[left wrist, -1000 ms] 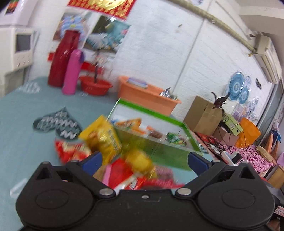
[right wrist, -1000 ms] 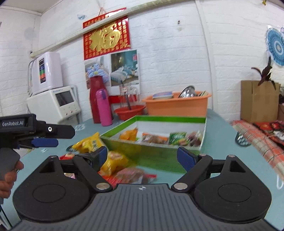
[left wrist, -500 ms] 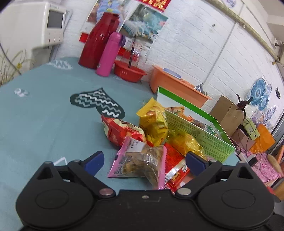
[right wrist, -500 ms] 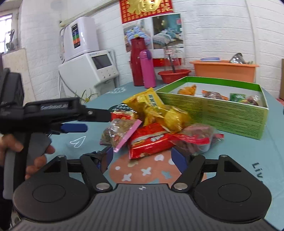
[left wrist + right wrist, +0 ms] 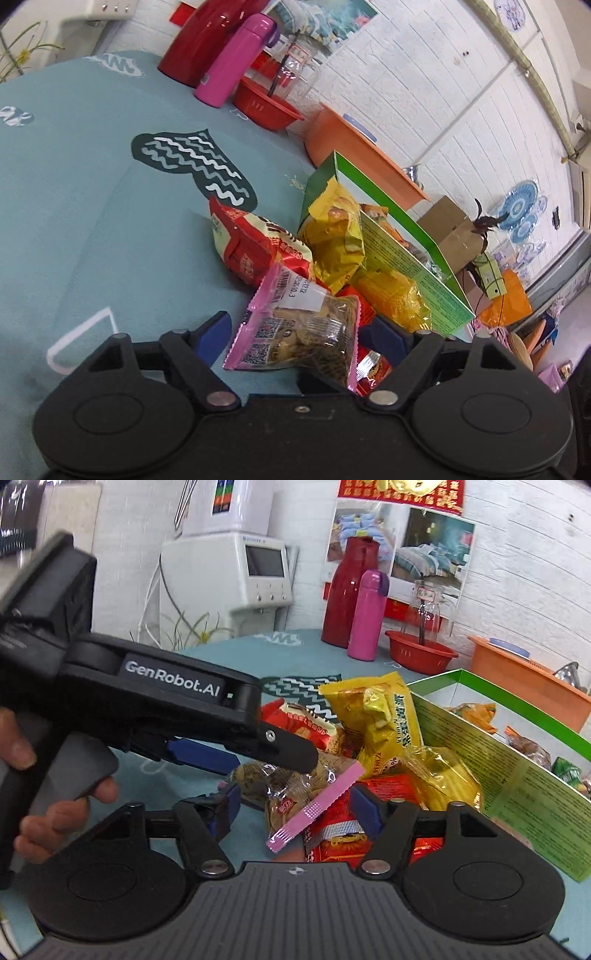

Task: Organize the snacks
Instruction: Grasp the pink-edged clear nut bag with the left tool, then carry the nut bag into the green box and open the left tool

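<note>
A heap of snack packets lies on the teal tablecloth against the green box (image 5: pixel 406 254) (image 5: pixel 517 775), which holds several snacks. My left gripper (image 5: pixel 299 332) (image 5: pixel 271 760) straddles a pink-edged clear biscuit packet (image 5: pixel 303 332) (image 5: pixel 295 794), with a small gap at each pad. My right gripper (image 5: pixel 295 808) comes from the other side, its jaws closing a little. That packet's end and a flat red packet (image 5: pixel 343 834) lie between them, unpressed. Behind are a yellow bag (image 5: pixel 332 240) (image 5: pixel 376 716), a red bag (image 5: pixel 251 247) (image 5: pixel 306 727) and a clear yellow packet (image 5: pixel 391 299) (image 5: pixel 443 775).
A red flask (image 5: pixel 347 590), a pink bottle (image 5: pixel 365 616), a red basin (image 5: pixel 421 653) and an orange tub (image 5: pixel 528 679) line the far wall. A white machine (image 5: pixel 240 565) stands at the back left. A person's hand (image 5: pixel 55 812) grips the left tool's handle.
Both grippers have dropped and closed in on the snack heap. The left one now has the pink-edged packet between its fingers, and both pairs of fingers stand slightly narrower.
</note>
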Demonstrator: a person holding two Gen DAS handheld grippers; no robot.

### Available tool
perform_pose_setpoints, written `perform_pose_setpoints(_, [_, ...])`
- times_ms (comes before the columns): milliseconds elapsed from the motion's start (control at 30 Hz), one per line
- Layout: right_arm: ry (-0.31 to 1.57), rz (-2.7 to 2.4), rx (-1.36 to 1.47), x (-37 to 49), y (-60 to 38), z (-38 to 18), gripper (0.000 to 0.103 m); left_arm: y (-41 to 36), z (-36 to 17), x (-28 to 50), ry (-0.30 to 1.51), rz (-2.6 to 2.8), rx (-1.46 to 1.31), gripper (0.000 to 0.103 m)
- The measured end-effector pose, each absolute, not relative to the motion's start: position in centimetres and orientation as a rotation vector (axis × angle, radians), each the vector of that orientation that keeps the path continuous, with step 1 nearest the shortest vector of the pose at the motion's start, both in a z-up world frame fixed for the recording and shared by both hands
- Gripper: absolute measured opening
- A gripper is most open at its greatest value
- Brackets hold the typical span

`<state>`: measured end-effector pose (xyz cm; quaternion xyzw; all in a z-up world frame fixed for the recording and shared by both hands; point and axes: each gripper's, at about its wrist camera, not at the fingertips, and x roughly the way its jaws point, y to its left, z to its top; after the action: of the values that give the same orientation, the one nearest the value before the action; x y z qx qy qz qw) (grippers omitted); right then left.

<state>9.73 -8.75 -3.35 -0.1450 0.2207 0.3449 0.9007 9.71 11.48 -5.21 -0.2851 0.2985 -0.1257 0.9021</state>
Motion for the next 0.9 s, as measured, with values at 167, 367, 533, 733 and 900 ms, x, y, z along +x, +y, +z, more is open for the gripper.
perform_pose_setpoints(167, [0.441, 0.687, -0.335, 9.8, -8.5, -3.7, 0.062, 10.2, -5.0, 9.4, 0.622, -0.257, -0.525, 0.088])
perform_pose_setpoints(367, [0.416, 0.687, -0.276, 8.2, -10.2, -2.4, 0.048, 8.5, -3.0, 7.6, 0.571, -0.262, -0.494, 0.085])
perform_pose_setpoints(533, [0.324, 0.658, -0.226, 6.9, -12.2, -0.3, 0.048, 6.2, 0.4, 7.4, 0.497, -0.305, -0.415, 0.085])
perform_pose_setpoints(733, [0.237, 0.577, -0.169, 7.8, -15.1, 1.8, 0.048, 2.9, 3.2, 9.9, 0.448, -0.380, -0.337, 0.085])
perform_pose_setpoints(900, [0.213, 0.509, -0.134, 9.9, -17.3, 2.7, 0.048, 0.5, 4.2, 13.3, 0.445, -0.441, -0.301, 0.085])
